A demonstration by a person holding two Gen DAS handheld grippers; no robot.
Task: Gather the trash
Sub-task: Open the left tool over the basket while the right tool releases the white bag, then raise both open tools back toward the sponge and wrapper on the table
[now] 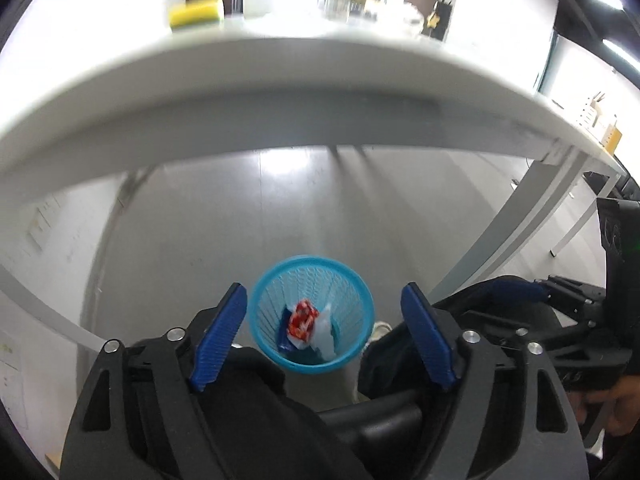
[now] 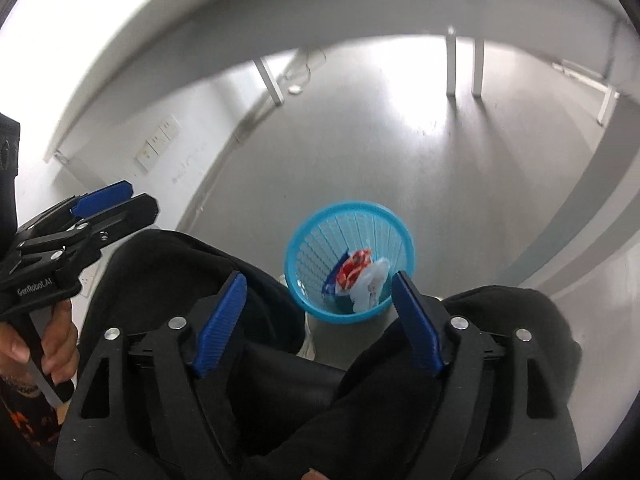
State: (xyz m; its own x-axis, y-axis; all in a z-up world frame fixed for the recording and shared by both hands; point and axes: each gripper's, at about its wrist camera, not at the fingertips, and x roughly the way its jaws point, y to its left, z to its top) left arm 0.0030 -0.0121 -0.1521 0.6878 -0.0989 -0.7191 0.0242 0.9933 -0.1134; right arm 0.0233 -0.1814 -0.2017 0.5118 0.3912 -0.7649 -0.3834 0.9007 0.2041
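The blue basket [image 1: 312, 316] stands upright on the floor, mouth up — inside lie a red wrapper [image 1: 302, 318] and white paper [image 1: 325, 330]. The left gripper [image 1: 324, 334] and right gripper [image 2: 318, 312] hang above it — both spread wide, holding nothing.

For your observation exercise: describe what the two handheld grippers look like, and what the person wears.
Each gripper, left and right, is black plastic with silver bolts and ribbed blue pads on its jaws. The left one carries white lettering, seen from the right wrist view. The person wears black trousers.
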